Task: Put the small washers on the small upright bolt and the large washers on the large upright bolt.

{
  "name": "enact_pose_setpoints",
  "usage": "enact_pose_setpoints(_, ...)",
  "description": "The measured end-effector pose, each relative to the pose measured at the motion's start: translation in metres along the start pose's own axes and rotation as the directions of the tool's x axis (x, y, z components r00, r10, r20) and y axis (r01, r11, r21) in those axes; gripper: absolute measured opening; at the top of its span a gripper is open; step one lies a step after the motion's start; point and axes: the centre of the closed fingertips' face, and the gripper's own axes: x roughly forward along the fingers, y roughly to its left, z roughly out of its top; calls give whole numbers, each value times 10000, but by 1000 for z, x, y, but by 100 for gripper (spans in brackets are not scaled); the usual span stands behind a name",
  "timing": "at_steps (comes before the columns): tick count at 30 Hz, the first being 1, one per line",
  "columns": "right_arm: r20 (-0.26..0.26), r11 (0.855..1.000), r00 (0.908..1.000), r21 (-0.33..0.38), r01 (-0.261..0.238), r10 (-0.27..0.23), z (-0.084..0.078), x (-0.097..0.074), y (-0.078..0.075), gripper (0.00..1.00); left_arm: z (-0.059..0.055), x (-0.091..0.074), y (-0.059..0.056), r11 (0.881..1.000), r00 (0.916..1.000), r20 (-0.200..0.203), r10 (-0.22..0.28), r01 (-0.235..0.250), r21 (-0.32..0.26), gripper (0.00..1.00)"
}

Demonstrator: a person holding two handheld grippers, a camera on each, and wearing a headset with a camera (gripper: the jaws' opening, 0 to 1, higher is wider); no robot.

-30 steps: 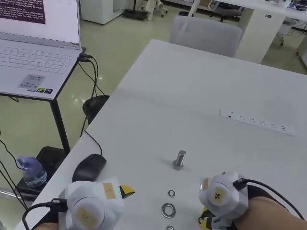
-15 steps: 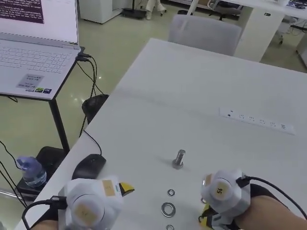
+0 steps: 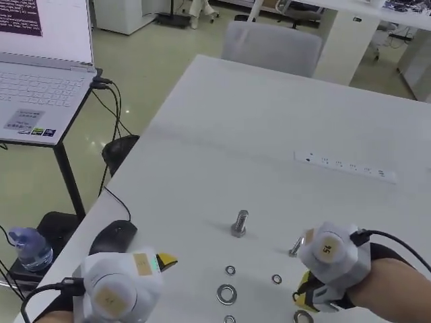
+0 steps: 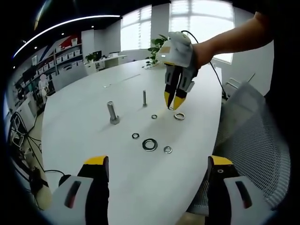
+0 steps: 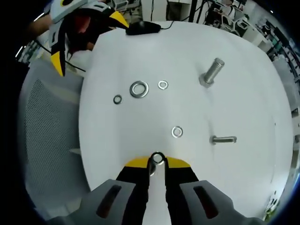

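Right gripper (image 5: 157,164), jaws narrowly parted, hangs over a washer (image 5: 157,159) at lower centre; left gripper (image 4: 157,160) gapes wide.

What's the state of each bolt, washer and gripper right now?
Large bolt: upright, bare.
Small bolt: upright, bare.
Large washer: flat on the table, loose.
Three small washers: flat, loose.
Fifth washer: on the table, between jaw tips.
Left gripper: open, empty.
Right gripper: nearly closed around that fifth one; grip unclear.
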Motion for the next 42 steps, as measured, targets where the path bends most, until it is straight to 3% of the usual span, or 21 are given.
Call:
enact_pose_setpoints(8,-78,9990,9998,387,210,-207,-15,-18,-18,12,2,4,1,9998,9999,61,-112,113,-161,94)
enact_pose_setpoints(16,-79,9981,9995,545,296,-292,-16,-25,-28,12,2,5,5,9996,9999,32,-100,101,-249,99)
enact_pose_setpoints(42,50,9959,9974,555,708,-712,12,-39,-75,12,0,9,7,9993,9998,-82,-195,192,-335,98)
